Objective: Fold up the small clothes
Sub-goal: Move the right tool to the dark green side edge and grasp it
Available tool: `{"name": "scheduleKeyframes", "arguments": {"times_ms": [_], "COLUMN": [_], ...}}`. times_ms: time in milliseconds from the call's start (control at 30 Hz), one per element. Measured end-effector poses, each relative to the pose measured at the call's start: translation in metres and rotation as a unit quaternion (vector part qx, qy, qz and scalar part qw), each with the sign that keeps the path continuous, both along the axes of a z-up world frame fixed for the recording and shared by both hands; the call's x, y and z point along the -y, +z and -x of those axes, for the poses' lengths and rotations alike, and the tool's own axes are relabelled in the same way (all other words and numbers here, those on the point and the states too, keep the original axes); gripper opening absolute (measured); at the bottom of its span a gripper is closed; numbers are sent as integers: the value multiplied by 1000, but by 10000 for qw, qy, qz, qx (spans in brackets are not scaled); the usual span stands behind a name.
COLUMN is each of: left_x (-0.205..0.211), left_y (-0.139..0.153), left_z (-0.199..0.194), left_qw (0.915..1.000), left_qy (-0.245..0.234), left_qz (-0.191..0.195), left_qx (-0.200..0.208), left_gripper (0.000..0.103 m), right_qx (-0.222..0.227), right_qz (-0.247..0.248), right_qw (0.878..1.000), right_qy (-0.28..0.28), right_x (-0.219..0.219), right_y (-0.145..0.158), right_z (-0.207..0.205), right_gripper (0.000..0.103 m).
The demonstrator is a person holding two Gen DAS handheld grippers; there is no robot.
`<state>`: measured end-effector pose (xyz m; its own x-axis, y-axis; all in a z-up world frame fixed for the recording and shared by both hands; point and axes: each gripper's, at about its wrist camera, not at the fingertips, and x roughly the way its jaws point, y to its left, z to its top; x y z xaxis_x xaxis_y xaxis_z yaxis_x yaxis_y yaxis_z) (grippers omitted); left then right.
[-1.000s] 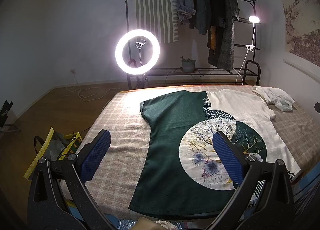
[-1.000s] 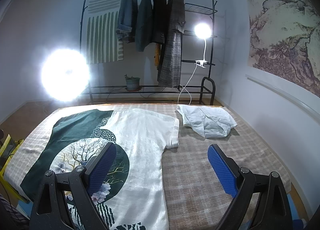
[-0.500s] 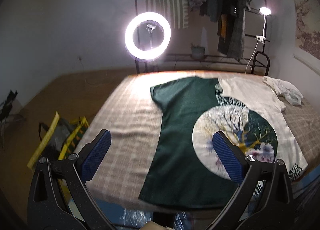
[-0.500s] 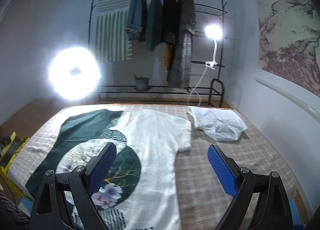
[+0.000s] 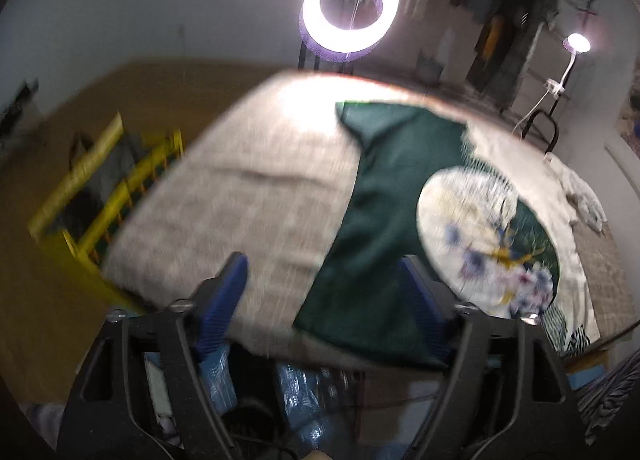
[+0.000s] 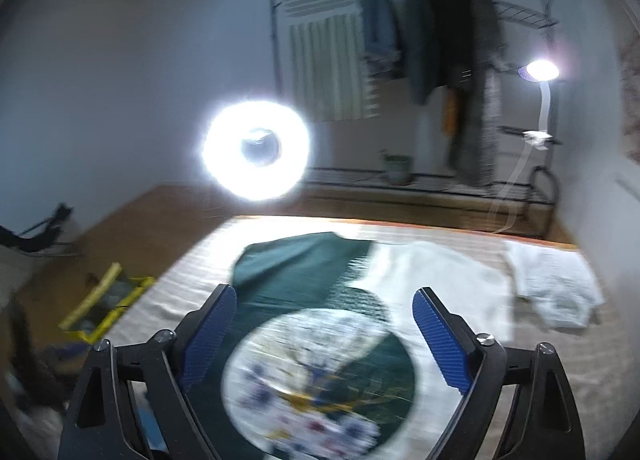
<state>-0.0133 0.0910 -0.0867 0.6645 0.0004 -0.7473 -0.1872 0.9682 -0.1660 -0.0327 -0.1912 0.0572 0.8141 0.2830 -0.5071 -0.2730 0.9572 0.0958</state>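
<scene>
A green and white T-shirt (image 5: 400,188) with a round tree and flower print lies flat on the checked bed cover (image 5: 248,188). It also shows in the right wrist view (image 6: 304,280). My left gripper (image 5: 324,300) is open and empty, above the bed's near edge by the shirt's lower left hem. My right gripper (image 6: 324,336) is open and empty, above the shirt's print. Both views are blurred.
A crumpled white garment (image 6: 552,288) lies at the bed's far right; it also shows in the left wrist view (image 5: 584,200). A ring light (image 5: 350,8) and a clothes rack (image 6: 440,60) stand behind the bed. A yellow basket (image 5: 96,188) sits on the floor at left.
Both grippers have swung left and both views are now blurred. The left view has tilted and drawn back past the bed's near edge. The right gripper now sits over the shirt's print.
</scene>
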Motion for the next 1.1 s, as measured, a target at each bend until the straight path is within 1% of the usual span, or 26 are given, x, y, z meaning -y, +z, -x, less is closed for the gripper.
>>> {"name": "scheduleKeyframes", "arguments": {"times_ms": [33, 67, 100, 167, 233, 267, 300, 367, 400, 500, 567, 633, 700, 900, 933, 967, 1000, 1067, 1100], "left_x": [-5, -9, -12, -16, -19, -20, -22, -26, -28, -32, -31, -29, -26, -19, -18, -16, -15, -13, -12], "left_y": [-9, -17, -25, -34, -41, -44, -49, -56, -61, -73, -81, -85, -86, -90, -90, -90, -90, -90, -90], "left_z": [-1, -2, -3, -5, -9, -12, -15, -20, -23, -28, -32, -36, -40, -48, -49, -50, -51, -52, -52], "left_qw": [9997, 9990, 9982, 9967, 9957, 9950, 9935, 9906, 9886, 9832, 9812, 9814, 9835, 9876, 9881, 9887, 9894, 9902, 9906], "left_qy": [19, 49, 94, 196, 311, 398, 497, 653, 749, 894, 898, 866, 814, 701, 677, 652, 630, 605, 588], "left_qz": [202, 342, 448, 577, 635, 672, 759, 904, 972, 1186, 1254, 1211, 1064, 729, 691, 647, 571, 462, 425], "left_qx": [-167, -272, -399, -528, -591, -625, -683, -791, -872, -1059, -1161, -1210, -1214, -1201, -1195, -1186, -1181, -1169, -1159], "left_gripper": [69, 69, 69, 69, 69, 69, 69, 69, 69, 69, 69, 69, 69, 68, 66, 59, 56, 40, 36], "right_qx": [-72, -119, -155, -277, -497, -621, -833, -1076, -1245, -1487, -1670, -1814, -1959, -2291, -2346, -2384, -2435, -2497, -2510], "right_qz": [17, 65, 124, 174, 0, -127, -311, -495, -572, -538, -488, -474, -453, -57, 22, 81, 169, 320, 409], "right_qw": [9999, 9996, 9993, 9983, 9968, 9956, 9932, 9896, 9868, 9835, 9805, 9775, 9739, 9661, 9648, 9637, 9621, 9593, 9583], "right_qy": [131, 232, 315, 491, 624, 685, 751, 818, 859, 881, 917, 963, 1052, 1186, 1187, 1198, 1218, 1284, 1304], "right_x": [-11, -21, -31, -55, -67, -71, -80, -92, -103, -127, -148, -163, -178, -227, -235, -240, -248, -262, -268], "right_y": [1, 1, 0, -3, -8, -10, -14, -19, -25, -37, -50, -60, -70, -115, -124, -130, -139, -152, -159], "right_z": [-10, -18, -26, -48, -69, -78, -96, -117, -133, -166, -193, -210, -228, -266, -272, -277, -283, -292, -297], "right_gripper": [88, 87, 87, 87, 86, 83, 81, 79, 79, 76, 76, 76, 76, 76, 76, 75, 75, 75, 75]}}
